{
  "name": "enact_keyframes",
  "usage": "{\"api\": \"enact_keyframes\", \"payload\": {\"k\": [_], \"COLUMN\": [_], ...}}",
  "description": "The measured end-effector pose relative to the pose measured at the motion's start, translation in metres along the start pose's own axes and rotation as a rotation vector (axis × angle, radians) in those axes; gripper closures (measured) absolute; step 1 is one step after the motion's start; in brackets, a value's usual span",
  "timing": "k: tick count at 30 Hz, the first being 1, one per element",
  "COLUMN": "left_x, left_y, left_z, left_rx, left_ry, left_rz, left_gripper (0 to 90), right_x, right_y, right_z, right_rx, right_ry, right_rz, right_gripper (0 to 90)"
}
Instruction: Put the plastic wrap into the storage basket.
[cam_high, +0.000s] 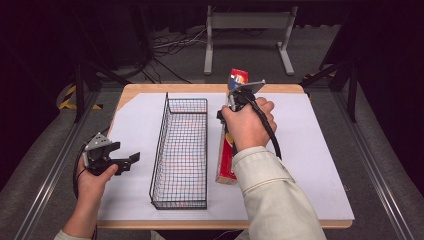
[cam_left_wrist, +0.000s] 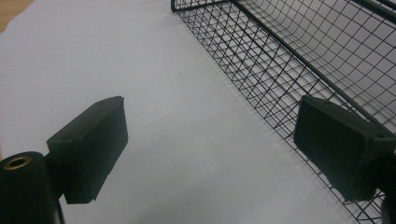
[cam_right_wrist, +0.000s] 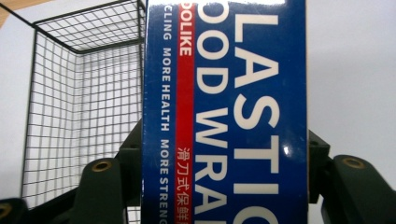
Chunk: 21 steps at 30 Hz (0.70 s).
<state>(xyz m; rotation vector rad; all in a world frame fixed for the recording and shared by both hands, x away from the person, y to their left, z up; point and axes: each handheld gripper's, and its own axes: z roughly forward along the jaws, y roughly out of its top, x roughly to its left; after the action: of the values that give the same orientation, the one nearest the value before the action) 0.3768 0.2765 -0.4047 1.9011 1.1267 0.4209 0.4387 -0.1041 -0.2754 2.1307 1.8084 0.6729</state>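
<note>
A long blue and red box of plastic food wrap (cam_high: 227, 162) lies lengthwise right of the black wire basket (cam_high: 181, 150). Its near end is down at the white sheet and its far end (cam_high: 238, 77) is raised. My right gripper (cam_high: 233, 102) is shut on the box around its far half, with the person's hand behind it. In the right gripper view the box (cam_right_wrist: 224, 93) fills the gap between the jaws of the right gripper (cam_right_wrist: 224, 168), and the basket (cam_right_wrist: 84, 93) stands to its left. My left gripper (cam_high: 127, 152) hangs open left of the basket, nothing between its pads (cam_left_wrist: 88, 149).
A white sheet (cam_high: 310, 150) covers the wooden table. The basket's mesh wall (cam_left_wrist: 303, 56) runs close to my left gripper's right jaw. Behind the table, on the floor, stand a white metal frame (cam_high: 247, 30) and some cables (cam_high: 170, 45).
</note>
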Motion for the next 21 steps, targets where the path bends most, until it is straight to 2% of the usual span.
{"api": "enact_keyframes", "payload": {"k": [3, 8, 13, 17, 21], "left_x": [-0.002, -0.004, -0.003, -0.002, 0.000], "left_y": [-0.001, -0.003, -0.002, -0.004, -0.009], "left_z": [0.001, 0.005, 0.004, 0.003, -0.003], "left_rx": [0.002, 0.014, 0.009, 0.007, 0.004], "left_ry": [-0.007, -0.016, -0.014, -0.008, 0.006], "left_rz": [0.000, 0.003, 0.003, 0.000, -0.011], "left_gripper": [10.7, 10.7, 10.8, 10.8, 10.9], "right_x": [0.005, 0.015, 0.026, 0.032, 0.039], "right_y": [-0.001, -0.005, -0.005, -0.006, -0.007], "right_z": [-0.001, -0.003, -0.002, 0.003, 0.007], "right_rx": [-0.002, 0.002, 0.001, 0.009, 0.010], "right_ry": [0.008, -0.008, 0.044, 0.023, 0.040], "right_rz": [0.007, 0.031, 0.039, 0.040, 0.044], "right_gripper": [39.9, 39.9, 39.9, 39.9, 39.9]}}
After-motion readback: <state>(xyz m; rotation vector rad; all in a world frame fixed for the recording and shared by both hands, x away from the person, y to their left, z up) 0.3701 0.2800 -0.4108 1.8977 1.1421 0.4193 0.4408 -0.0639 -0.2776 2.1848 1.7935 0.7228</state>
